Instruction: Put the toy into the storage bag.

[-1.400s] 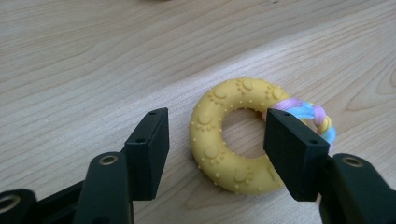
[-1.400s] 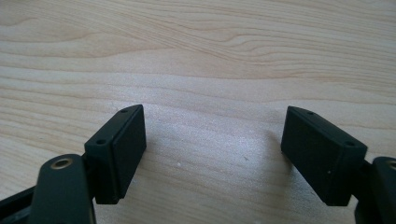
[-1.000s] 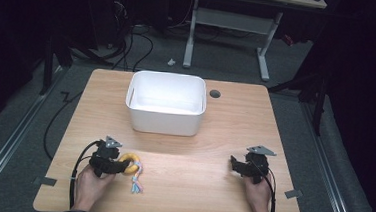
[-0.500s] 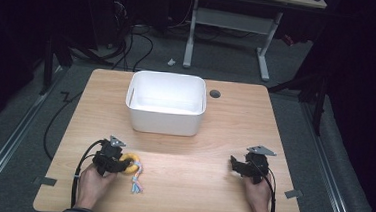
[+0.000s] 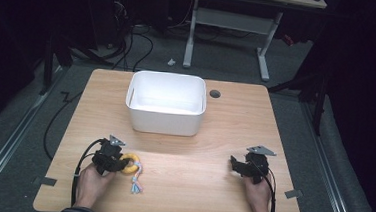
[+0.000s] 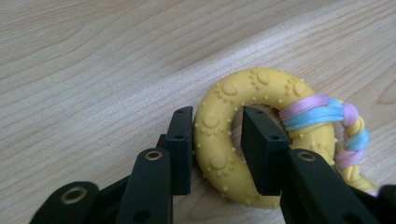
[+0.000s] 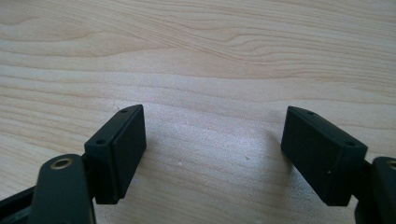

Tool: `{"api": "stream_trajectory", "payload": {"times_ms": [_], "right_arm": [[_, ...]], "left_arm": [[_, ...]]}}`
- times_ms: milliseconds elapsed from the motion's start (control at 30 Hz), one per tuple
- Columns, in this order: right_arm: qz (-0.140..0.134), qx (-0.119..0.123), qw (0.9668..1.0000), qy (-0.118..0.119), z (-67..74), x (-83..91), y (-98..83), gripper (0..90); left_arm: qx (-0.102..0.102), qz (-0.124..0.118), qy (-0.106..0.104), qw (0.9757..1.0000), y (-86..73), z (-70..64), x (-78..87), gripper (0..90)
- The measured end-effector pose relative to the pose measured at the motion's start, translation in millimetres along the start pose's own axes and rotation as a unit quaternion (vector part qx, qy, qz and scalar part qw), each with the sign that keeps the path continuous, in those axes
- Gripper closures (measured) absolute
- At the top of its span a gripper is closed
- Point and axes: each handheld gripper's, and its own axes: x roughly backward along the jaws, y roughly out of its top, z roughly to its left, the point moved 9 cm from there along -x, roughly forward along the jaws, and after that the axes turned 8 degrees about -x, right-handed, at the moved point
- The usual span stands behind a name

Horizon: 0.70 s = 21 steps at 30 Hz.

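Note:
A yellow knobbly ring toy (image 5: 132,164) with a pink, blue and yellow braided ribbon tail (image 5: 136,183) lies on the wooden table (image 5: 190,186) at the front left. My left gripper (image 5: 122,162) has just been closing its jaws on the near side of the ring (image 6: 261,79). One pad sits outside the ring and the other inside its hole, and both press on it. The ribbon (image 6: 317,109) is knotted on the ring's far side. At the front right, my right gripper (image 5: 234,164) rests low over bare wood, its jaws (image 7: 212,144) wide apart with nothing between them.
A white rectangular bin (image 5: 165,119) stands at the middle back of the table, open and empty inside. A round cable hole (image 5: 215,94) lies just right of it. Bare wood stretches between the two hands.
The left gripper's jaws have drawn in around the ring's near side. Both hands have kept their places, and the ring has not shifted.

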Motion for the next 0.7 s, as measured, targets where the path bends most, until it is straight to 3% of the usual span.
{"api": "stream_trajectory", "payload": {"times_ms": [367, 700], "right_arm": [[0.0, 0.0, 1.0, 0.0, 0.0, 0.0, 0.0, 22.1], [0.0, 0.0, 1.0, 0.0, 0.0, 0.0, 0.0, 22.1]], "left_arm": [[0.014, -0.005, 0.001, 0.9999, 0.2, 1.1, 3.5, 66.2], [0.015, -0.01, 0.001, 0.9998, 3.8, -0.2, 11.5, 66.5]]}}
